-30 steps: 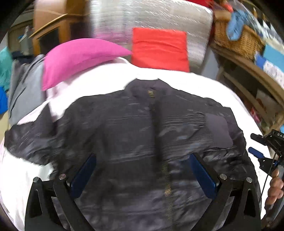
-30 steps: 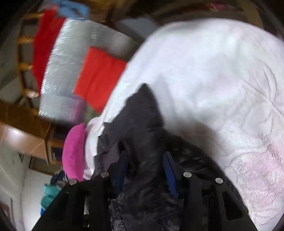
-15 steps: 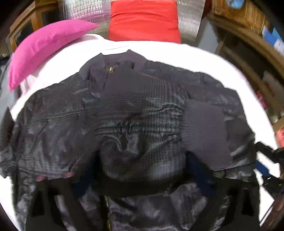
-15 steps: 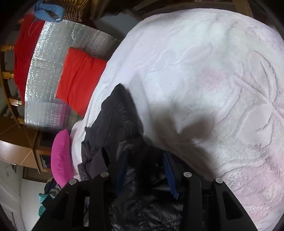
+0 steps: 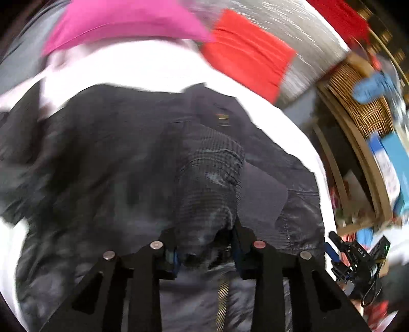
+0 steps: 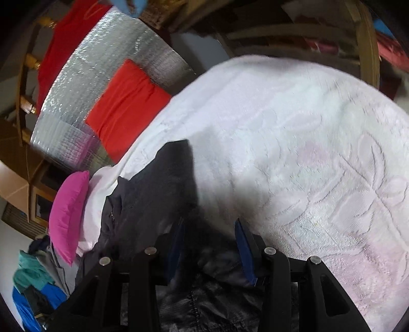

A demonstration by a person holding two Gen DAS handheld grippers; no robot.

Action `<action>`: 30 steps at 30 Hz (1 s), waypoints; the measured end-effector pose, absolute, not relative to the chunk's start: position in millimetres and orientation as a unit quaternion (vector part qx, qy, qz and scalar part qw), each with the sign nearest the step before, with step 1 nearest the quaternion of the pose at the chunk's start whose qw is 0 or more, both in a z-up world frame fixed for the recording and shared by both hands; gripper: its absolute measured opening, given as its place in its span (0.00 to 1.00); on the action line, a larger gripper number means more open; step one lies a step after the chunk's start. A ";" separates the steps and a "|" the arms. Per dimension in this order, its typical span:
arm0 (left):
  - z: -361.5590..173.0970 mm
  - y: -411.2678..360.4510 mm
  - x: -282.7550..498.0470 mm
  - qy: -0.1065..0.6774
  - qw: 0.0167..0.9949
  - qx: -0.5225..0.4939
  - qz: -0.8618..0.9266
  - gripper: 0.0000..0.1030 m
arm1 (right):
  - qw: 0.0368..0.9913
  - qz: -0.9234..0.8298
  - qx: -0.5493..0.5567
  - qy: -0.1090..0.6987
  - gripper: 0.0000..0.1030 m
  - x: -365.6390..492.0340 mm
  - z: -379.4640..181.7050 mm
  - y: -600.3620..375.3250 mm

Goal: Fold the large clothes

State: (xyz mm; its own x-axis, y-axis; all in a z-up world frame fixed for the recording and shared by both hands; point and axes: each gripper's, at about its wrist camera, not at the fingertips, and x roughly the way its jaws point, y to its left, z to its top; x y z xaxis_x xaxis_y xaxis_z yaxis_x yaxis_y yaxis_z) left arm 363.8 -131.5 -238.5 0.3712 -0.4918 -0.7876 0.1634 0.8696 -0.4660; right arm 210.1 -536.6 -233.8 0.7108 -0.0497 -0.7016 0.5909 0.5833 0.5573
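Note:
A black jacket [image 5: 102,166] lies front-up on the white bed cover [image 5: 143,63], one sleeve folded across its chest. My left gripper [image 5: 205,249] is closing its jaws around a bunched fold of that sleeve, and the cloth fills the gap between the pads. In the right wrist view the jacket [image 6: 163,184] trails off to the left over the bed cover [image 6: 306,153]. My right gripper [image 6: 209,245] is shut on the jacket's dark cloth near its edge. The right gripper [image 5: 358,260] also shows at the left wrist view's right edge.
A pink pillow [image 5: 122,23] and a red pillow [image 5: 250,56] sit at the head of the bed, against a silver foil panel [image 6: 102,76]. A wicker basket [image 5: 358,97] stands on wooden shelves to the right. Loose clothes [image 6: 33,281] are piled beside the bed.
The left gripper's jaws went from wide open over the jacket to narrow around a fold of sleeve, and the hand swung sideways. The right gripper kept its hold on the cloth and rolled slightly.

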 end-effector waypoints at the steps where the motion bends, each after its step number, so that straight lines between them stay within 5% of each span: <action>1: -242.3 -117.5 361.0 0.531 0.812 -0.160 -0.184 0.46 | 0.831 -0.192 0.408 0.325 0.43 209.8 -231.3 -533.7; 3: -249.8 -98.3 355.8 0.546 0.808 -0.159 -0.155 0.70 | 0.843 -0.185 0.390 0.321 0.43 210.8 -225.4 -525.8; 7: -264.1 -75.0 348.3 0.566 0.788 -0.173 -0.166 0.70 | 0.853 -0.163 0.369 0.332 0.45 218.8 -225.1 -514.5; 11: -240.5 -82.1 339.3 0.522 0.819 -0.162 -0.175 0.71 | 0.844 -0.170 0.376 0.343 0.56 225.2 -234.3 -517.3; 17: -217.3 -166.1 331.4 0.497 0.840 -0.073 -0.205 0.78 | 0.841 -0.166 0.374 0.354 0.57 234.1 -243.2 -524.2; 24: -248.7 -215.5 362.3 0.528 0.836 -0.013 -0.145 0.78 | 0.865 -0.156 0.318 0.355 0.57 258.6 -245.4 -523.5; 25: -251.0 -216.4 366.2 0.523 0.840 -0.013 -0.141 0.75 | 0.867 -0.152 0.309 0.361 0.53 262.8 -247.2 -522.2; 27: -253.2 -207.3 373.0 0.521 0.841 -0.022 -0.145 0.41 | 0.869 -0.137 0.290 0.375 0.29 270.4 -250.0 -518.9; 29: -252.4 -196.6 379.9 0.526 0.835 -0.036 -0.156 0.19 | 0.874 -0.134 0.275 0.378 0.21 272.6 -247.6 -515.5; 30: -248.8 -191.0 380.9 0.524 0.836 -0.038 -0.158 0.17 | 0.879 -0.138 0.265 0.371 0.18 271.5 -243.2 -513.5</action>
State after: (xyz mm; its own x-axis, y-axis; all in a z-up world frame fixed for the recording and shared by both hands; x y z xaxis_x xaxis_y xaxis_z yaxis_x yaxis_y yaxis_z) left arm 380.9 -191.0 -248.8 0.4015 -0.3042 -0.8639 0.2252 0.9471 -0.2288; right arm 271.5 -513.5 -243.2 0.6862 -0.0466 -0.7259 0.4397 0.8215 0.3629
